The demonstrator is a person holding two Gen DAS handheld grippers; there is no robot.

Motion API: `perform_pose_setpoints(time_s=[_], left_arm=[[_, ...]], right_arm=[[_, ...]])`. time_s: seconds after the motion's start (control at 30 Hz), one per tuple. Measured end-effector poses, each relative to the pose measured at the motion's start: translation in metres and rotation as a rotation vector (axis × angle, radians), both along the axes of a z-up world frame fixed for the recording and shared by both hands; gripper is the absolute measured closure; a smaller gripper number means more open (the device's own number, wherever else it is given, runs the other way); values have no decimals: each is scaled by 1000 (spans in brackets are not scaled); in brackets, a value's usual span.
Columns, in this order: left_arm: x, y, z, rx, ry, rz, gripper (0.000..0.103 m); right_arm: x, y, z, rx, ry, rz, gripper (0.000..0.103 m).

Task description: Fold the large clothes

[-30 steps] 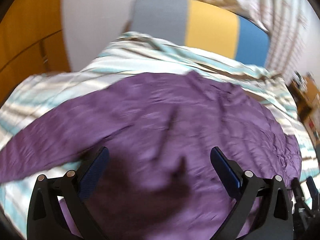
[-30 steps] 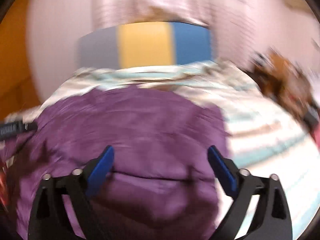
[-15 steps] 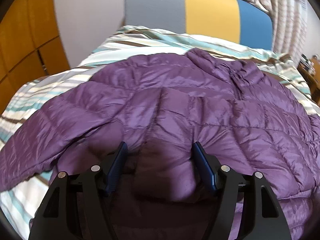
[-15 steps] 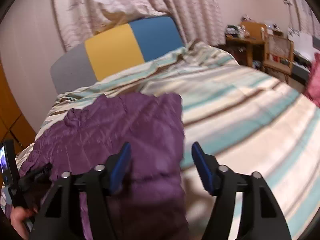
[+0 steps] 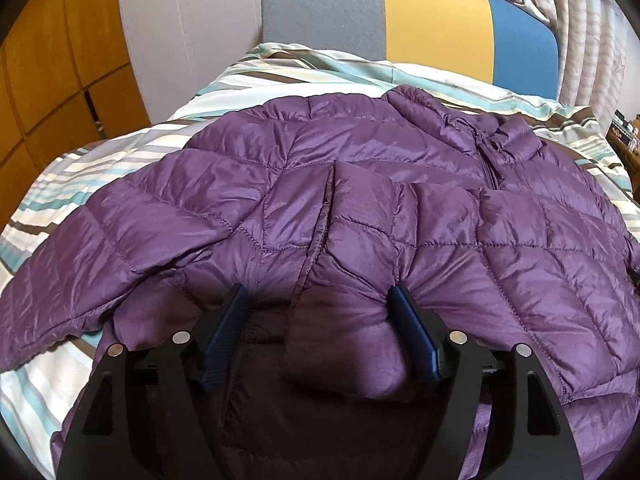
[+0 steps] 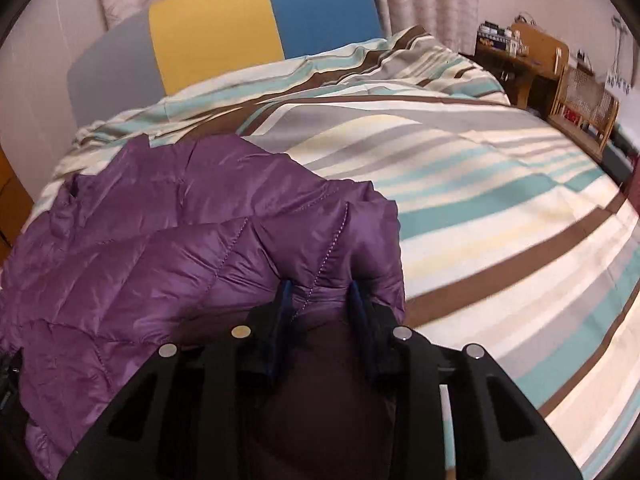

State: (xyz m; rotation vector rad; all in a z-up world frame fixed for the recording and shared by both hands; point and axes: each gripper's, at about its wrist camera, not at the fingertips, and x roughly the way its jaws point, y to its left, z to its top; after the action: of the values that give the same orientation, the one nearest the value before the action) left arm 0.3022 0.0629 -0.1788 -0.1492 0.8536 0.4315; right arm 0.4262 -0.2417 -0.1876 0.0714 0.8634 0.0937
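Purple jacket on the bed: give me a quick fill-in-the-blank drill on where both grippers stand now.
1. The puffer jacket is ____ in colour.
2. It lies on a ____ bedspread.
3. The right gripper has its fingers closed on the jacket's ____.
4. The left gripper has jacket fabric bunched ____ its fingers.

Missing words: purple; striped; edge; between
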Motion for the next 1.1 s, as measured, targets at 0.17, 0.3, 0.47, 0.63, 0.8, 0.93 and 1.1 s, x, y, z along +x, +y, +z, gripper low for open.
perform_pose_setpoints(time_s=[0.17,0.3,0.47,0.63,0.8,0.93,1.1], left_arm=[[1,-3,-1,13,7,1,28],[1,-2,-1,12,8,2,25],[3,-3,-2,20,20,3,22],[3,-2,-3,20,20,7,20],[5,0,-4,26,26,15,16],[5,1,-4,21,24,17,16],[4,3,-4,14,22,16,12]], right_arm=[[-1,4,0,-36,-15,1,73],[-3,10,1,-72,-23,-1,72],[-6,12,3,-76,-25,-3,72],[-9,11,7,-75,-39,-5,67],[-36,10,33,-33,-97,36,55],[-68,13,42,-34,-96,53,55],[-73,11,16,-58,-29,30,56]])
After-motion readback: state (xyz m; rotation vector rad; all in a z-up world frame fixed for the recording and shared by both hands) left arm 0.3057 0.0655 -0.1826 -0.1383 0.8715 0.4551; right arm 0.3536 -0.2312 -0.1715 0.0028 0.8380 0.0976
